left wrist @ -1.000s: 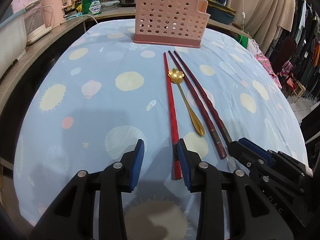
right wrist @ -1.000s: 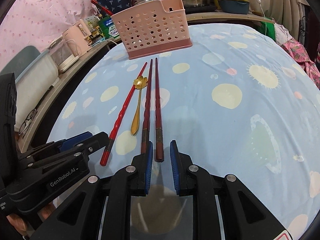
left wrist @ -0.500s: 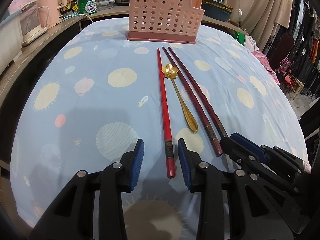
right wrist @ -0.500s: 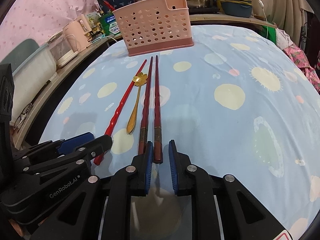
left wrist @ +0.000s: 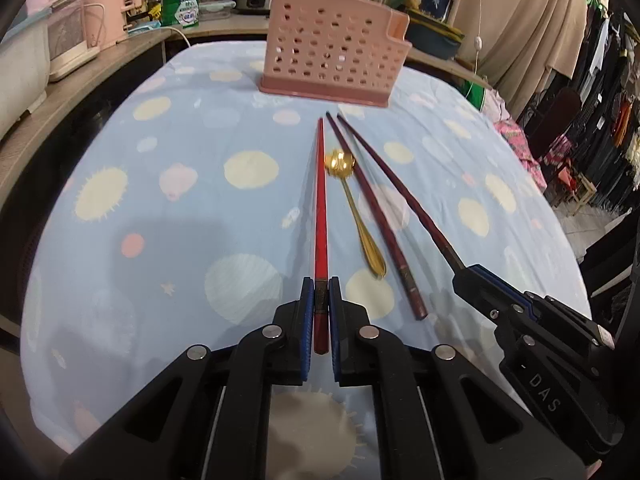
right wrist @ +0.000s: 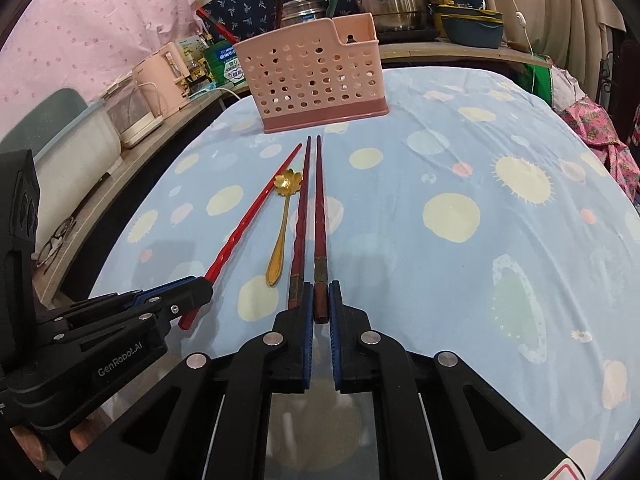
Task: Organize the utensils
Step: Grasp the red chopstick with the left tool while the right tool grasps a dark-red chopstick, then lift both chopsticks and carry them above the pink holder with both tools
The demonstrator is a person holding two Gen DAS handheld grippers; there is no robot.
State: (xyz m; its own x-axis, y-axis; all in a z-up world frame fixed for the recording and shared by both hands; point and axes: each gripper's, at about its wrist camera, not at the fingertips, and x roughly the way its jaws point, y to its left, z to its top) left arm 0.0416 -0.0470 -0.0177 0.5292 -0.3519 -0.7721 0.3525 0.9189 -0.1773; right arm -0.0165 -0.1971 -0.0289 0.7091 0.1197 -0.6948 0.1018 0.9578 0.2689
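My left tool (left wrist: 319,300) is pinching the red chopstick (left wrist: 320,200); my right tool (right wrist: 320,300) is gripping a dark chopstick (right wrist: 319,216) (its twin (right wrist: 299,224) and gold spoon (right wrist: 282,224) lying between), pink holder (right wrist: 316,76) standing farther up the tabletop (right wrist: 460,264).

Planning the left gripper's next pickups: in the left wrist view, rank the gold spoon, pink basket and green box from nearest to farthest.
From the left gripper:
1. Gold spoon, just right of its fingers.
2. Pink basket, ahead on the table.
3. Green box, far left, on the counter.

Open tablecloth (right wrist: 460,216) flanks the utensils (both sides); the pink caddy (left wrist: 334,62) blocks the far end.
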